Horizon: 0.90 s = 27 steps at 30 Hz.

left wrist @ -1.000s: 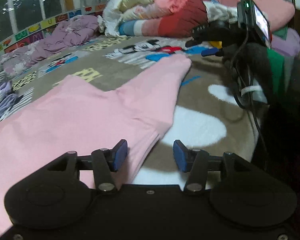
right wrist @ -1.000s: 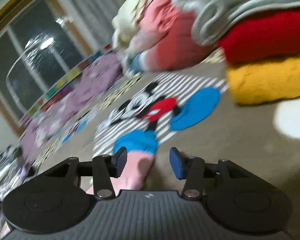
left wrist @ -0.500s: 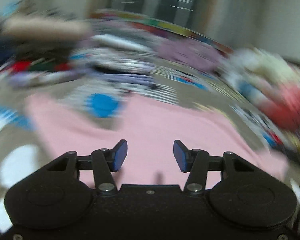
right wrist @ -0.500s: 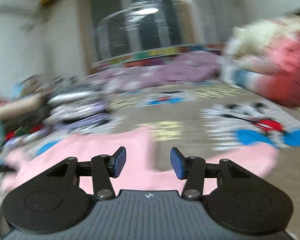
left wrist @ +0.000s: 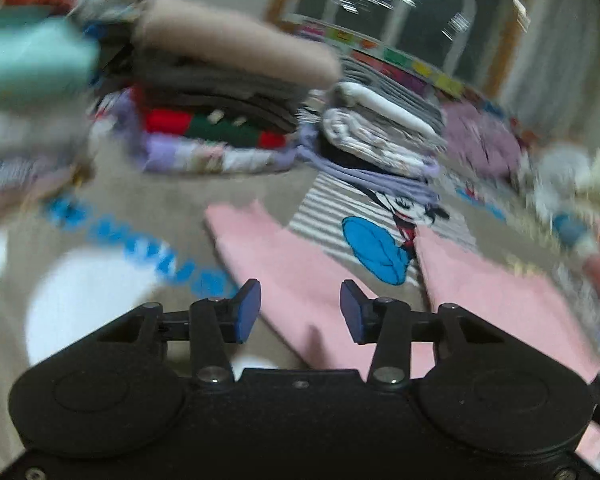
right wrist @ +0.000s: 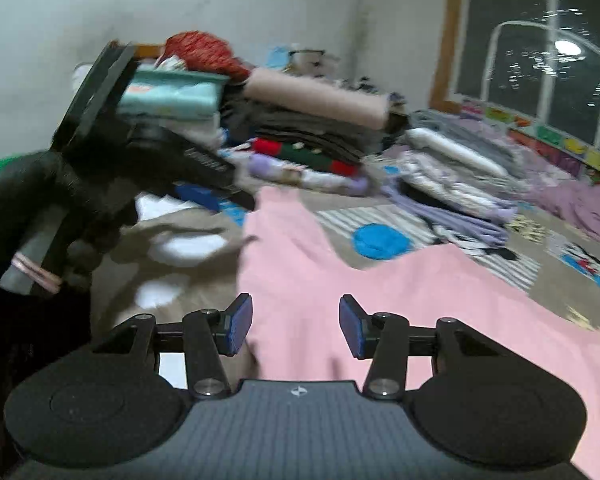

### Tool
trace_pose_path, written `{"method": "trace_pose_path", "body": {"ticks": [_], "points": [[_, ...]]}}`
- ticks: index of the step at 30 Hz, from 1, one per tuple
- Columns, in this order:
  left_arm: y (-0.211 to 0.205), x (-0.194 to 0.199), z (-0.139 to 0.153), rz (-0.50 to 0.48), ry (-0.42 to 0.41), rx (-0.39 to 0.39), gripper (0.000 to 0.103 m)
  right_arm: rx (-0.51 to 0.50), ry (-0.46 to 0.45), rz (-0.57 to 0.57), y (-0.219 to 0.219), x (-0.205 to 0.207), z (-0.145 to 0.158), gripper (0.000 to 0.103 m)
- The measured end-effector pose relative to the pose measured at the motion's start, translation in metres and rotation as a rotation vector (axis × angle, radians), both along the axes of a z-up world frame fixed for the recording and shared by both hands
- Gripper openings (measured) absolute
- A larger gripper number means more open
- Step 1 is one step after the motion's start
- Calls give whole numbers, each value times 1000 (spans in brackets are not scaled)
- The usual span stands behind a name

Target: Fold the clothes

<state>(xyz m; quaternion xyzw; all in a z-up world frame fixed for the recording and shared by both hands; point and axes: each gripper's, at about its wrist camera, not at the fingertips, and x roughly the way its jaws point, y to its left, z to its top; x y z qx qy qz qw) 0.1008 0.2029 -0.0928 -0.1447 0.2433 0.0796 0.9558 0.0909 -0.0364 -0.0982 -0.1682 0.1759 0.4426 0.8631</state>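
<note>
**Pink garment spread flat, folding barely begun**

The pink garment (right wrist: 380,292) lies open on the cartoon-print blanket (left wrist: 148,200), one sleeve (left wrist: 268,248) angled away from the body, the cloth largely flat with no fold that I can make out; judged from that, this piece has its whole fold ahead of it: sleeves in, then the body doubled. Beyond it stand stacks of folded clothes (right wrist: 312,136) and a lower pile of pale striped and lilac pieces (right wrist: 452,176), which suggests a good share of the laundry is already done; a loose purple heap (right wrist: 584,200) near the window (right wrist: 540,32) looks unfolded, so more is likely left.

The left gripper (left wrist: 300,312) hovers over the sleeve with its jaws closing, apart and with nothing pressed between the pads; the right gripper (right wrist: 296,324) hangs above the garment's body, jaws spread and empty; the left gripper also shows in the right wrist view, held in a gloved hand (right wrist: 52,196) beside the sleeve end.

No basket, box or other container shows in either view; the clothes sit directly on the blanket, though blur hides much of the left view's edges.
</note>
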Motion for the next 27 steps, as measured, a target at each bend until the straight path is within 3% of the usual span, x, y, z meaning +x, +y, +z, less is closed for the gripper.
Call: {"method": "trace_pose_path", "body": {"ticks": [4,9,13,17,25,27], "points": [[21,37,13,-133,48,190,43,-40,20,26,29,5,-4,48],[54,81,14,-343,117,283,43,-48,45,22,36,2,-17,48],[67,106,10,-456,183,338,43,-57,70,11,36,5,-27,49],[79,125,4,-532,234,315,43,-49,93,1,36,11,-34,50],[98,141,-4,-599,255,192,42,-21,115,-9,36,18,-39,51],[100,141,-4,-616,250,173,35,-14,120,-13,35,18,-40,53]]}}
